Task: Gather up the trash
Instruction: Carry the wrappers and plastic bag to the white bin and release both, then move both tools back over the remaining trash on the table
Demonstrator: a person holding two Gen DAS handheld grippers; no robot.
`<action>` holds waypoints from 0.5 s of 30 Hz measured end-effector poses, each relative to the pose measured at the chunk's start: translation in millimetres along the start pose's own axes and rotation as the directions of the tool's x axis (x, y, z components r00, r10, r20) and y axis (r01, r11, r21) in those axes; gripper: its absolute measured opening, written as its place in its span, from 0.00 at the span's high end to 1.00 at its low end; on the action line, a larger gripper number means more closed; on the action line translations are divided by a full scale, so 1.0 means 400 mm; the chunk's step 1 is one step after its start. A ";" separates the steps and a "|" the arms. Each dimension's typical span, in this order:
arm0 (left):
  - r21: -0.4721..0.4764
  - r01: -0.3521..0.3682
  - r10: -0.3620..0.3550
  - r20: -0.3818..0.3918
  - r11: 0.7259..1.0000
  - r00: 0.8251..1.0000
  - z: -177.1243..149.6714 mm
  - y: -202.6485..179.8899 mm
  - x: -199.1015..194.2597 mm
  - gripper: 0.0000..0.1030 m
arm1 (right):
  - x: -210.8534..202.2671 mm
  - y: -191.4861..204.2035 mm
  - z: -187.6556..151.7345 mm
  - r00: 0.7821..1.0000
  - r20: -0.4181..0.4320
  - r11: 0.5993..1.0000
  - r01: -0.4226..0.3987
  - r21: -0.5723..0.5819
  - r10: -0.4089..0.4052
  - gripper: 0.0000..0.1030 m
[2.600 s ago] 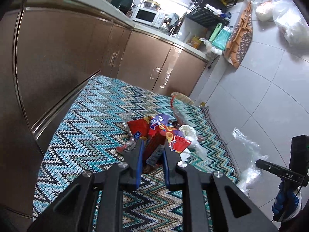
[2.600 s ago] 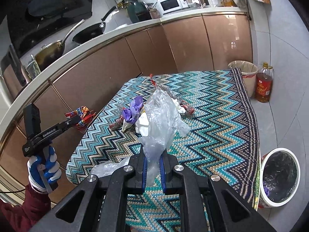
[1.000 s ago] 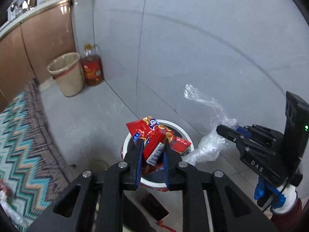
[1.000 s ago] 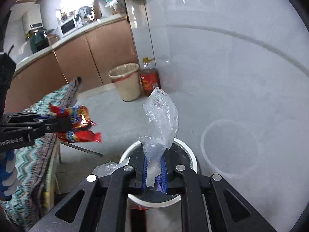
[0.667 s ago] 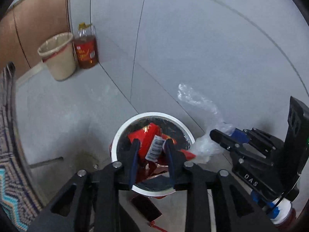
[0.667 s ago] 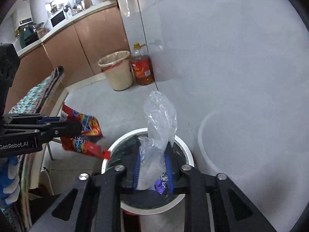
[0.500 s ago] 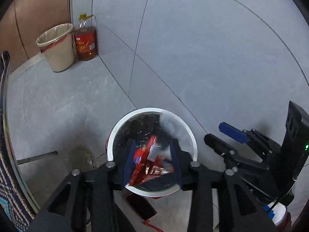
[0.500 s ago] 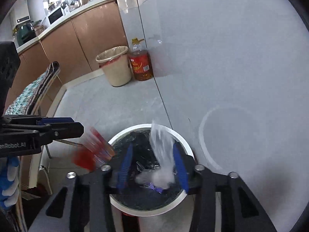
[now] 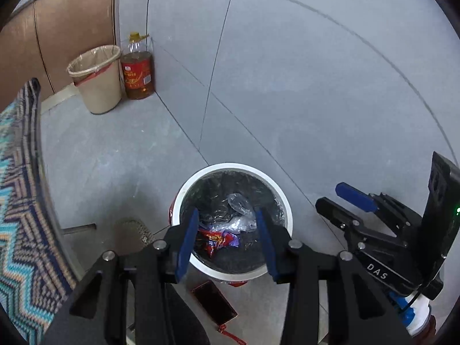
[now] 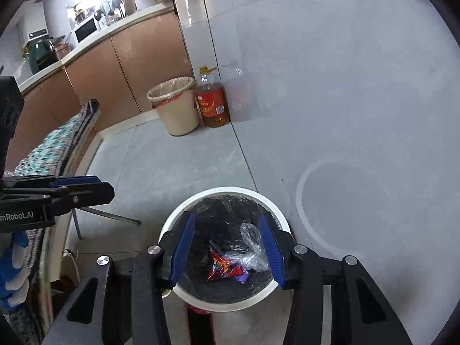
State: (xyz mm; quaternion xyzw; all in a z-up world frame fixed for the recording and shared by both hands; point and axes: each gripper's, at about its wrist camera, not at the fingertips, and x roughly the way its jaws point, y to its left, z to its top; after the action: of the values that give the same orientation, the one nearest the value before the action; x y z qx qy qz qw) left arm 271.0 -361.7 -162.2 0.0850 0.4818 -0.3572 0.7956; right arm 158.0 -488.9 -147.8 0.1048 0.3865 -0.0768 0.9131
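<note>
Both the left tongs (image 9: 227,235) and right tongs (image 10: 225,248) were held apart and empty, having just been opened; the red wrappers (image 9: 217,240) and clear plastic bag (image 10: 251,251) were seen below them, inside the white bin (image 10: 227,302).

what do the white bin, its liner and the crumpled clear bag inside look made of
White bin: likely plastic, smooth matte rim. Liner: thin black plastic film, wrinkled and glinting. Clear bag: thin see-through plastic film, crumpled with shiny creases.
</note>
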 end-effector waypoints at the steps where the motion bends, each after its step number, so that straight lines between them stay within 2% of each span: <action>1: 0.004 -0.002 0.002 0.010 1.000 1.000 -0.002 -0.004 -0.015 0.61 | -0.023 0.006 0.001 1.000 0.013 1.000 0.000 -0.002 0.000 0.55; 8: 0.012 -0.012 0.010 0.147 1.000 0.989 -0.039 -0.020 -0.183 0.60 | -0.184 0.065 0.006 0.993 0.114 0.999 -0.033 0.008 0.031 0.50; 15: 0.017 -0.031 0.024 0.311 0.999 0.950 -0.103 0.000 -0.397 0.60 | -0.348 0.183 0.029 0.969 0.234 0.995 -0.068 -0.073 0.083 0.47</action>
State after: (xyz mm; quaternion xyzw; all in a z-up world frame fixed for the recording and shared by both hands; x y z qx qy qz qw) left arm 197.5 -264.7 -52.4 0.0432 0.3454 -0.3601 0.8655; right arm 86.2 -412.7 -29.7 0.0802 0.2731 -0.0416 0.9577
